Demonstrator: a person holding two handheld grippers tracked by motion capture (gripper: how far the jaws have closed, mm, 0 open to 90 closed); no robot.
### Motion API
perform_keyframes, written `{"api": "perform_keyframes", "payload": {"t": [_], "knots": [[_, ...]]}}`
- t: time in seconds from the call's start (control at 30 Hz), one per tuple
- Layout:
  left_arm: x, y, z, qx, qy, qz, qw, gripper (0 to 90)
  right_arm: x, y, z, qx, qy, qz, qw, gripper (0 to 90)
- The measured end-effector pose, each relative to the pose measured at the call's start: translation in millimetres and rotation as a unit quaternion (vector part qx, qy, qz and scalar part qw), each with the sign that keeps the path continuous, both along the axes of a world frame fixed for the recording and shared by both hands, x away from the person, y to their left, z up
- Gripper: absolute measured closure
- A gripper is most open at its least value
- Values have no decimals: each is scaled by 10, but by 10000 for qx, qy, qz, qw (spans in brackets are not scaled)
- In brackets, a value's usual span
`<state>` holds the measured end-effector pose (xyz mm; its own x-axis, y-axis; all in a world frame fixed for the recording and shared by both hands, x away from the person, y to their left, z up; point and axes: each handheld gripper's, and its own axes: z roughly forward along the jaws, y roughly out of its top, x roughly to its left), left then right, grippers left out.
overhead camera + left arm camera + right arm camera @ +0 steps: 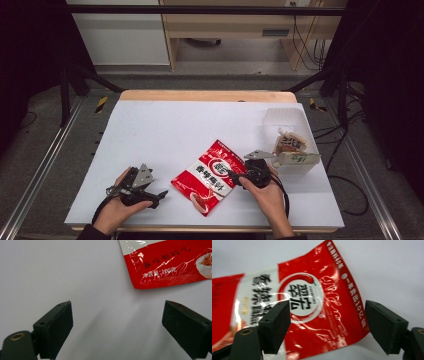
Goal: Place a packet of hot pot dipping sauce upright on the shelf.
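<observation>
Hands at the near edge of the white-covered worktop (165, 125) each carry a black two-jaw gripper. At the near left corner the left gripper (161, 195) rests with its jaws spread and nothing between them; in its own view (117, 325) bare white surface lies in the gap and a corner of the glossy red and white foil sachet with printed characters (172, 263) sits just beyond. That sachet (212, 176) lies flat near the middle of the near edge. The right gripper (233, 174) reaches its right-hand end, jaws spread to either side of the sachet's upper part (317, 307) in the right gripper view, not yet pinching it.

The step in hand looks like a pick of the sachet. To do it well I would bring the jaws low so one slides under the foil edge, and bite well in from the slippery seam, since thin flat foil may skate away.

At the right edge stands a clear plastic tub (285, 119) holding a brown and white snack packet (290, 144).

Counted: two grippers, one sachet, one tub, one packet that I can tell
</observation>
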<state>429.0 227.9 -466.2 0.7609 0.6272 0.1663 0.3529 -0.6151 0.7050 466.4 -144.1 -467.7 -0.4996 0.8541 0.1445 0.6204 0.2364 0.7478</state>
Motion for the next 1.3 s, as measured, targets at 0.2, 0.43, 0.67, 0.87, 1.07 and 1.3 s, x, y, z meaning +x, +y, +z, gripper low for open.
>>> {"api": "perform_keyframes", "payload": {"t": [0.2,0.43,0.67,0.87,1.07,1.3], "knots": [[-3,-2,2,4,1,-14,10000,96,-56,26,-6,1,99,120,9999,252],[1,-2,1,6,8,-29,10000,102,-40,-12,-58,-227,184,36,9996,451],[2,-10,-3,9,26,-43,10000,103,-27,33,-60,-806,-124,103,9966,720],[5,-4,-1,15,30,-27,10000,106,6,44,-39,-1052,-287,152,9939,900],[-1,21,1,22,43,6,10000,107,48,45,91,-1055,-512,246,9928,900],[-10,45,14,7,25,42,10000,111,164,196,302,-1288,-848,552,9865,900]]}}
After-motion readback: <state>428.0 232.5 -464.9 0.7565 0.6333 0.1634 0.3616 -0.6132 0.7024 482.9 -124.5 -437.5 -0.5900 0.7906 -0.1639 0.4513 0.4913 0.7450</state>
